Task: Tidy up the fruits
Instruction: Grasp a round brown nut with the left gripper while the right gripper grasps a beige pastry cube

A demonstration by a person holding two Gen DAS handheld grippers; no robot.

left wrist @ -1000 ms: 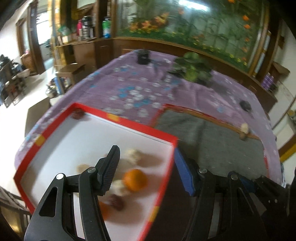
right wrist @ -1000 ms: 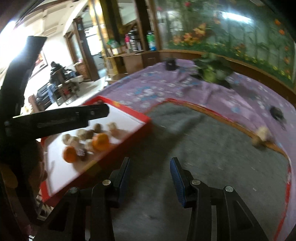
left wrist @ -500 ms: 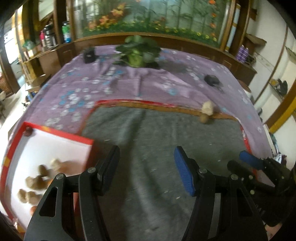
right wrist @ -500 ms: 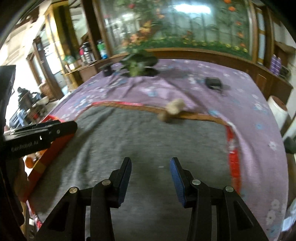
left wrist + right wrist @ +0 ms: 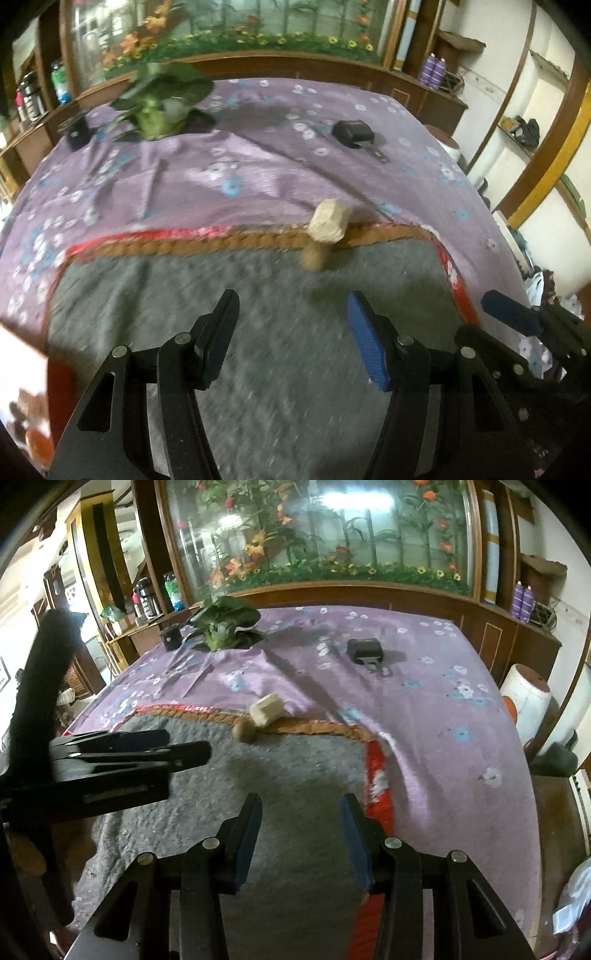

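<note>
A pale cream chunk and a small round brown fruit lie together at the far edge of the grey mat. My left gripper is open and empty, short of them; it also shows at the left of the right wrist view. My right gripper is open and empty over the mat; it shows in the left wrist view. A red-rimmed white tray holding several fruits is cut off at the lower left.
The mat lies on a purple flowered cloth. Far off stand a leafy plant, a black cup and a black buckle-like object. Wooden cabinets ring the table.
Both grippers have swung right, away from the tray; it has slid almost out of the left wrist view. The cream chunk and the brown fruit now sit ahead and look closer.
</note>
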